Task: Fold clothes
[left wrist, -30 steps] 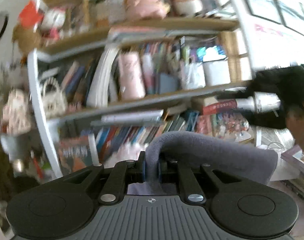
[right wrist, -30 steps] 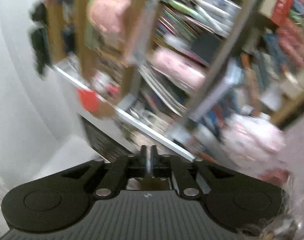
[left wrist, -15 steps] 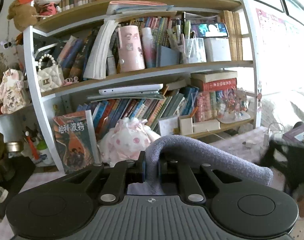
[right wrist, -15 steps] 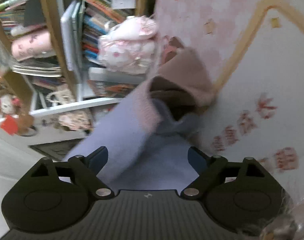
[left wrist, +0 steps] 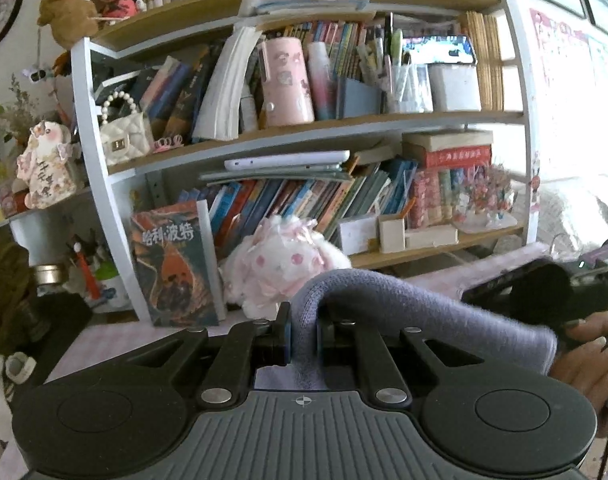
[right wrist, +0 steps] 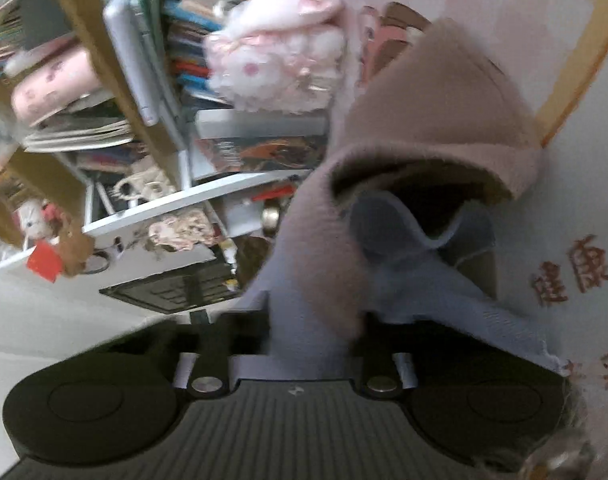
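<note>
Right tool (right wrist: pixel 316 336) dropped, closing on garment (right wrist: pixel 424 140); pink tablecloth (right wrist: pixel 564 60), bookshelf (left wrist: pixel 304 128) behind

A: Where does the left wrist view look from?
B: From behind its jaws, roughly level, facing the bookshelf (left wrist: pixel 304 128) from near.
A: And the right wrist view?
B: Rolled hard sideways, so shelves stand tilted and close.
A: Anything shared?
B: The pink plush toy (left wrist: pixel 280 264) (right wrist: pixel 276 60) and the shelf's books.

Pink patterned tabletop (left wrist: pixel 116 340) w/ plush toy (left wrist: pixel 280 268) at back
</note>
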### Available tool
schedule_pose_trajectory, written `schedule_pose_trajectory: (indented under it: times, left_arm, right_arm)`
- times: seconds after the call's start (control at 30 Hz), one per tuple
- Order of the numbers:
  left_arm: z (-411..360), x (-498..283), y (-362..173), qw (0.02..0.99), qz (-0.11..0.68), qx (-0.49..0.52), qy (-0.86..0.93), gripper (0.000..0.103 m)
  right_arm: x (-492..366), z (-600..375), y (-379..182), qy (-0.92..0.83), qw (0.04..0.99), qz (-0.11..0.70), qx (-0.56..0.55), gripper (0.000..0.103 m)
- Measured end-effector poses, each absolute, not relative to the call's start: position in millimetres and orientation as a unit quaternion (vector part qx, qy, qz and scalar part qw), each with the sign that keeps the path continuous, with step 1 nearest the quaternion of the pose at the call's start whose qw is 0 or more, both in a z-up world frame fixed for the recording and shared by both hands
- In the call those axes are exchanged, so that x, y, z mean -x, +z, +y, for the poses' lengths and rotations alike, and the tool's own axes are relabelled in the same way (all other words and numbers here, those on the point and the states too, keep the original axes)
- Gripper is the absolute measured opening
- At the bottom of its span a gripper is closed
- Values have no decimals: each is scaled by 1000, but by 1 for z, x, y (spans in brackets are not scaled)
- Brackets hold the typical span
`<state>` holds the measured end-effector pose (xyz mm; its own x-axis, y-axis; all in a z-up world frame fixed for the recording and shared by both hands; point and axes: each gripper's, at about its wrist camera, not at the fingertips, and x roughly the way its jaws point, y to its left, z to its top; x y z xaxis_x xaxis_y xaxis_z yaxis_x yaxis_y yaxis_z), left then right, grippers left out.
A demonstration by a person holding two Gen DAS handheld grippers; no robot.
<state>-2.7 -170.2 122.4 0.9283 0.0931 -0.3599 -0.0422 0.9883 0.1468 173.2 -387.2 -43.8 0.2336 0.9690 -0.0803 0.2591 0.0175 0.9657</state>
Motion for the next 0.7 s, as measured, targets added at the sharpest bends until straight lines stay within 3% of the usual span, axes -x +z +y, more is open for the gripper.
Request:
schedule_pose_trajectory:
  times: [0.13, 0.33, 0.47, 0.6, 0.7]
  left_arm:
    - [-174, 20, 156, 991, 123, -37, -28, 11]
    - [-170, 51, 214, 983, -18, 34, -179, 11]
    - [-133, 66, 232, 957, -75, 139, -244, 11]
    - [-87, 63, 206, 959, -41, 206, -190, 11]
    - [-50, 45, 152, 972, 56, 213, -83, 11]
  right_arm:
    - [-176, -410, 5, 400, 568, 422, -582, 8]
    - [-179, -454, 146, 515, 662, 214, -500, 8]
    - [-165, -441, 243, 588, 694, 116, -399, 8]
    - [-160, -390, 280, 617, 697, 122, -343, 8]
    - [-186, -327, 241, 585, 698, 239, -337, 8]
